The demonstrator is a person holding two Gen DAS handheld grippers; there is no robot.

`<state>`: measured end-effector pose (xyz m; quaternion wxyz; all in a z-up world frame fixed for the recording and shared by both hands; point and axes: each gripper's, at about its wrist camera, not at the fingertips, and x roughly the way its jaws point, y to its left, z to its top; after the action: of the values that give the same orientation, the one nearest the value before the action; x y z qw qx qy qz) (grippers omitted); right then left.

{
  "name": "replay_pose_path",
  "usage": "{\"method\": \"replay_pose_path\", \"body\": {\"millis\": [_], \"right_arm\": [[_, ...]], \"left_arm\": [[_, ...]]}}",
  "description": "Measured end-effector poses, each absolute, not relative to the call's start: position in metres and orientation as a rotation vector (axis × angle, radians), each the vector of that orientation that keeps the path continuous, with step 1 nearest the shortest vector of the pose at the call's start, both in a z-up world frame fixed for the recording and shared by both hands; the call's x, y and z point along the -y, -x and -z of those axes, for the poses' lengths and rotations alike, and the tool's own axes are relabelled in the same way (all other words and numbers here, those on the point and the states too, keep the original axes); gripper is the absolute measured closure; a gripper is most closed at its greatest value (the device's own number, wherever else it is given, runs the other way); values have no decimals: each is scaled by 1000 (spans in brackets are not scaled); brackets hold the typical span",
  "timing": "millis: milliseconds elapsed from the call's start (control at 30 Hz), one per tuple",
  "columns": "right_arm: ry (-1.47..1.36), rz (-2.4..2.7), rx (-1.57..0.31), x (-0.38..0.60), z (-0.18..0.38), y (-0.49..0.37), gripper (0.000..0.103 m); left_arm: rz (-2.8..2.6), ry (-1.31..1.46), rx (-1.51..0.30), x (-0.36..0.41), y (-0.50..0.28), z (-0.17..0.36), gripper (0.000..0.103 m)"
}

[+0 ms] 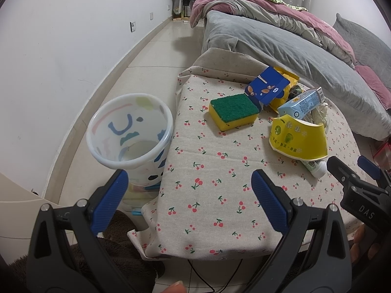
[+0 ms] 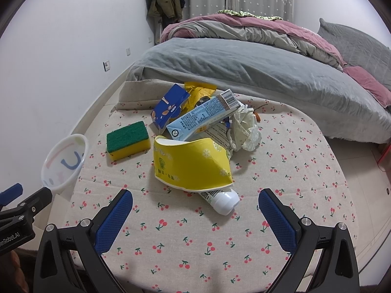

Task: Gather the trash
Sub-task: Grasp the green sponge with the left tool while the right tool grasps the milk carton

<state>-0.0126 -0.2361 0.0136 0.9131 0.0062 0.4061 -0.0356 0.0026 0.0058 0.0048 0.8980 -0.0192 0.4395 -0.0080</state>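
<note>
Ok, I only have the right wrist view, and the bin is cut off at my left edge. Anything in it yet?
Observer: No. The left wrist view looks down into the bin, and its bottom is bare.
Operator: Is it standing properly?
Observer: Yes, upright with its mouth up. Its wall is close beside the hanging edge of the tablecloth.
Operator: And the left claw?
Observer: The left claw is open and holds nothing. One finger is in front of the bin, the other over the tablecloth.
</note>
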Motion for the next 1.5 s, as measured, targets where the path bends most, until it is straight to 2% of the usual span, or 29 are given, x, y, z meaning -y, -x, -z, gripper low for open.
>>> {"method": "replay_pose_path", "body": {"millis": [333,600,800,1000,1267,1467,1500], "right_arm": [[-46,74,-878,248,-37,-11,0],[-89,34,-983,269,-50,-57,0],[-57,68,-1040,290,-45,-93,0],[-143,73,-1060,313,-31,-118,0],[-232,43,-1133,319,-2,-157,0],[-308,23,-1153,331,10,-172,8],[-324,21,-1158,333,12,-174,13]], "left_arm": [[51,1,-925,-10,-24,-19,3],[91,-82,-944,-2,-67,-29,3],[223,-148,-1074,14,-117,-1,3],[261,-298,-1078,37,-146,27,3],[322,-307,-1130,53,-183,57,3],[386,-236,-1166,55,-192,64,3],[392,-239,-1164,57,-191,63,3]]}}
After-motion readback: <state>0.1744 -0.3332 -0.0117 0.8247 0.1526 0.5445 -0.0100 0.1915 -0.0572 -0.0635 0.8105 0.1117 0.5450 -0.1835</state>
